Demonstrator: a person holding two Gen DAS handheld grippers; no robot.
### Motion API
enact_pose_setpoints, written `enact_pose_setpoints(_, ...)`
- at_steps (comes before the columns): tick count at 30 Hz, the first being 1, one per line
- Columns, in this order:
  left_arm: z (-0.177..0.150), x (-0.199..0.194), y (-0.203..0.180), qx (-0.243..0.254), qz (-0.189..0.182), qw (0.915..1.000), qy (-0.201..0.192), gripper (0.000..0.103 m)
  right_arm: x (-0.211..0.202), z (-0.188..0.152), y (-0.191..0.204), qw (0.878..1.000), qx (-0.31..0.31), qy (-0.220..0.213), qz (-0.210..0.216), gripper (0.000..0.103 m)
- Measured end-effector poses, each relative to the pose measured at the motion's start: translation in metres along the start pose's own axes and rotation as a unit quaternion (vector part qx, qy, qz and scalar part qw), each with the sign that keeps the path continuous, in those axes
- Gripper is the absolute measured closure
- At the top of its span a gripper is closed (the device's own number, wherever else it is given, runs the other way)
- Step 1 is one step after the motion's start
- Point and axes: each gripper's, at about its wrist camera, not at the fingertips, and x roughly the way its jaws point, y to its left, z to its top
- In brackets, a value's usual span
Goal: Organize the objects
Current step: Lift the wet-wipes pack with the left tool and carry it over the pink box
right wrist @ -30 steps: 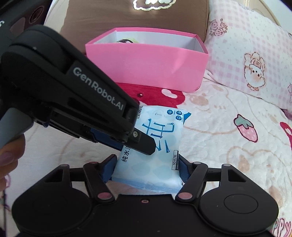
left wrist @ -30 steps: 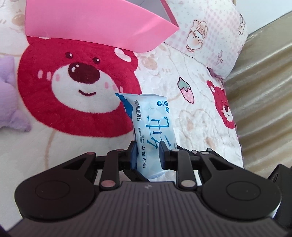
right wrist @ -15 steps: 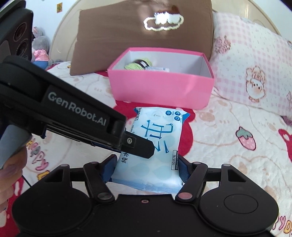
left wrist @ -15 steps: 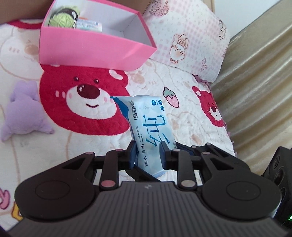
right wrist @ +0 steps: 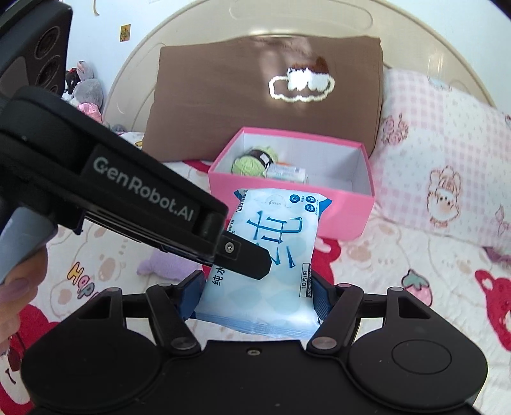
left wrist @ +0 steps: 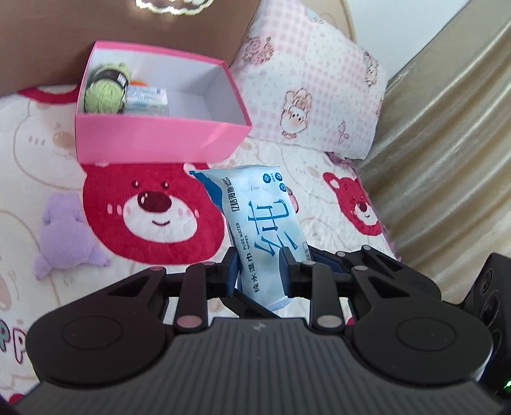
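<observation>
Inside pink box (left wrist: 159, 140): green yarn (left wrist: 103, 95), small packet (left wrist: 147, 97)

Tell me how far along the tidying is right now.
Done: green yarn and a small packet sit in the pink box. In hand: the wipes pack, gripped by both the left gripper and right gripper short of the box. Left: the purple plush on the blanket.

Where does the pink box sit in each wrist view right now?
Left wrist view: pink box upper left, beyond the wet wipes pack, open top showing green yarn.
Right wrist view: the box centre, just behind the pack.
Shared landmark: the brown pillow behind the box, also at the left view's top.
</observation>
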Motion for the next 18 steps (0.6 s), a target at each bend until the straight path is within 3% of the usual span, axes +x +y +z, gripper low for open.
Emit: enact_pose_setpoints(18, 0.043, -0.012, -0.012, 0.020, 0.010, 0.9997, -0.008, 0.077, 0.005, 0.038, -0.014, 1.000, -0.005, -0.020, 0.003, 0.031)
